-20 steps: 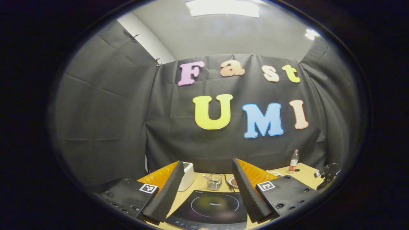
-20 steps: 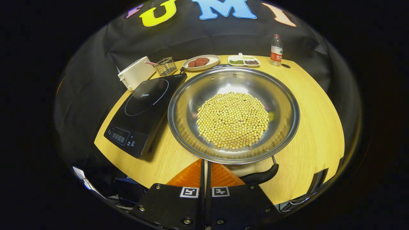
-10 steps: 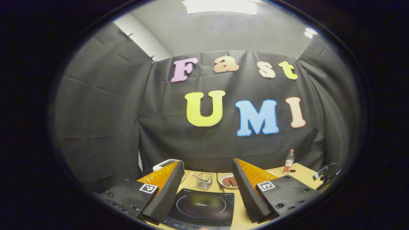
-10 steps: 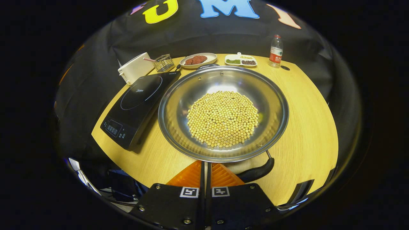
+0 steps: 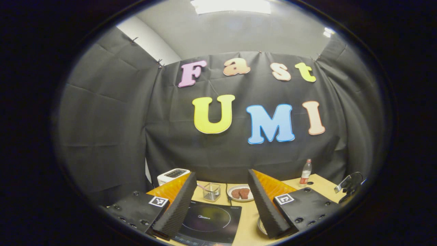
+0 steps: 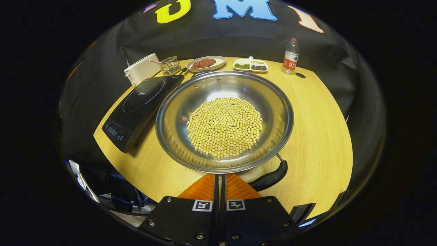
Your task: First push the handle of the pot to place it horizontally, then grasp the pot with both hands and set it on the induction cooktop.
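Seen from the right gripper view: steel pot (image 6: 224, 119) of yellow beans on the counter (image 6: 317, 112), just ahead of the closed right claw (image 6: 220, 179), black handle (image 6: 269, 177) slanting toward the claw's right side, induction cooktop (image 6: 140, 106) left of the pot. From the left gripper view: left claw (image 5: 222, 201) spread open above the cooktop (image 5: 208, 222), its printed brand too blurred to read.

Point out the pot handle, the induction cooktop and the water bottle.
pot handle (image 6: 271, 176): right gripper view, middle of the black grip.
induction cooktop (image 6: 141, 99): right gripper view, glass top inside the ring.
water bottle (image 6: 290, 58): right gripper view, label band.
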The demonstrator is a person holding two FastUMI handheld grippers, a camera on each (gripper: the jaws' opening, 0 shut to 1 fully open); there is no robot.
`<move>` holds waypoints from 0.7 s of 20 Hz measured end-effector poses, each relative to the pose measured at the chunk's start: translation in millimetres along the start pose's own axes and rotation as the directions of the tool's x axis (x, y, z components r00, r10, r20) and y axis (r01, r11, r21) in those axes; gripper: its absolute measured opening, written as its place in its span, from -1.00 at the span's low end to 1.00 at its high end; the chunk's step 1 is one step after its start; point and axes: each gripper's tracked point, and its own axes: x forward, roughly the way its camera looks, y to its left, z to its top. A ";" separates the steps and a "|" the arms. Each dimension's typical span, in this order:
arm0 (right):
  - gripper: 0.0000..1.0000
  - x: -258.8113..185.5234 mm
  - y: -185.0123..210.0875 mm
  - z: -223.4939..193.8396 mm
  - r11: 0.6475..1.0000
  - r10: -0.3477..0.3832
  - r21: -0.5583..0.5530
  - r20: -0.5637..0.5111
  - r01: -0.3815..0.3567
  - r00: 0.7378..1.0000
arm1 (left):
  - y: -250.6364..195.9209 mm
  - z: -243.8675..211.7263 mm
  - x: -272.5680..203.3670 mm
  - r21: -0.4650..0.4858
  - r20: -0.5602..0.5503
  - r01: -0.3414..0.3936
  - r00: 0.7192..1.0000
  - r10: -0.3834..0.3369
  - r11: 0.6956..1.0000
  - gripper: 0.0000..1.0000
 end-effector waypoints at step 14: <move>-0.98 14.5 -62.7 25.5 0.990 -0.074 -0.120 0.023 0.076 0.997 | -37.1 -5.8 4.8 0.015 -0.021 -0.036 0.999 0.037 0.999 0.93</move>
